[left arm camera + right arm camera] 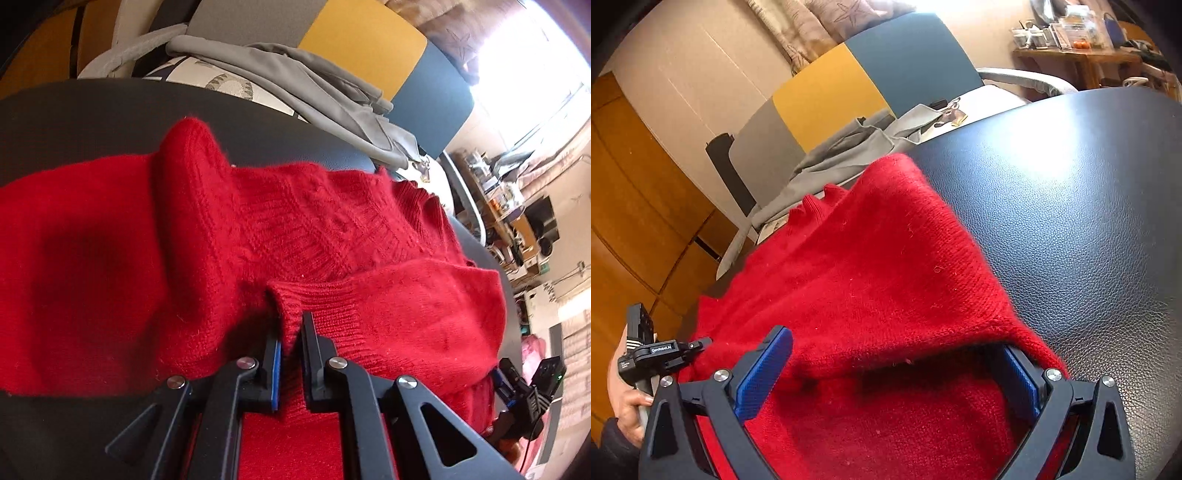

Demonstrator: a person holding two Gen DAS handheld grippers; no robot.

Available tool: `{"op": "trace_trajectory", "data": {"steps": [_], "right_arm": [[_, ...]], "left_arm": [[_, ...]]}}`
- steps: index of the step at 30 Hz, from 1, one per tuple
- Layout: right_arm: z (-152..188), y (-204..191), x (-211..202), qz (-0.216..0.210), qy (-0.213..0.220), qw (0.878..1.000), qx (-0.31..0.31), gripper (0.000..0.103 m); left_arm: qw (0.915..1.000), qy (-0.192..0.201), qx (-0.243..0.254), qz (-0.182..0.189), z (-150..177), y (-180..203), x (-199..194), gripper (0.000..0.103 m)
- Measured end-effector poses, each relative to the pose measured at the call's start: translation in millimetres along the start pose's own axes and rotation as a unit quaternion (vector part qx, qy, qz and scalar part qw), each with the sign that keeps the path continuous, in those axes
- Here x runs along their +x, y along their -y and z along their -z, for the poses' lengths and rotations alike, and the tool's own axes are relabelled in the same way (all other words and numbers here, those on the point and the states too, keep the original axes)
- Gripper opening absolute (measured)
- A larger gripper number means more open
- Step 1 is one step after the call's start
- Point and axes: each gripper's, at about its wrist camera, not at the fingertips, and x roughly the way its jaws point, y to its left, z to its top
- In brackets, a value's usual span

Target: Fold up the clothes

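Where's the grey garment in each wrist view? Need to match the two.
Left wrist: grey garment at upper centre, draped behind the red sweater, beyond the black table's edge.
Right wrist: upper left of centre, past the sweater's far edge.
Shared landmark: yellow-and-blue chair back behind it.

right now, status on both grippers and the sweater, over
Left gripper shut on red sweater cuff. Right gripper open, sweater edge draped between its fingers. Sweater partly folded on black table. Grey garment beyond, not blocking.
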Motion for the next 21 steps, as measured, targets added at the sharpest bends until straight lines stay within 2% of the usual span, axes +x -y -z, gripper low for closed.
{"op": "trace_trajectory", "data": {"steps": [2,5,8,10,12,14,15,18,21], "right_arm": [[0.3,-2.9,1.3,0.008,-0.002,1.0,-0.007,0.103],[1.5,-8.7,3.3,0.025,-0.005,0.999,-0.023,0.103],[1.1,-6.4,2.6,0.022,-0.004,1.0,-0.022,0.103],[0.5,-1.9,0.6,0.011,0.0,1.0,-0.013,0.103],[-0.2,3.3,-1.2,-0.003,0.005,1.0,-0.002,0.103],[-0.3,6.4,-2.7,-0.013,0.009,1.0,0.006,0.103],[-0.3,7.8,-3.5,-0.018,0.011,1.0,0.009,0.103],[0.0,7.4,-3.6,-0.02,0.012,1.0,0.01,0.103],[0.5,6.9,-3.4,-0.02,0.013,1.0,0.009,0.103]], "left_arm": [[0.9999,-0.003,0.005,-0.009,-2.2,2.7,-2.4,0.008],[0.9993,0.0,0.013,-0.035,-8.8,6.5,-10.2,0.017],[0.9976,0.015,0.021,-0.065,-19.8,11.2,-26.2,0.02],[0.9978,0.038,0.043,-0.034,-30.4,25.7,-40.7,0.023],[0.9942,0.055,0.091,0.016,-42.5,55.9,-48.2,0.028],[0.9884,0.046,0.129,0.066,-52.1,87.4,-43.0,0.031],[0.9814,0.028,0.153,0.112,-58.1,111.3,-35.0,0.035],[0.9587,-0.041,0.199,0.199,-73.3,173.1,1.5,0.047],[0.9381,-0.088,0.253,0.219,-83.5,230.4,43.2,0.056]]}}
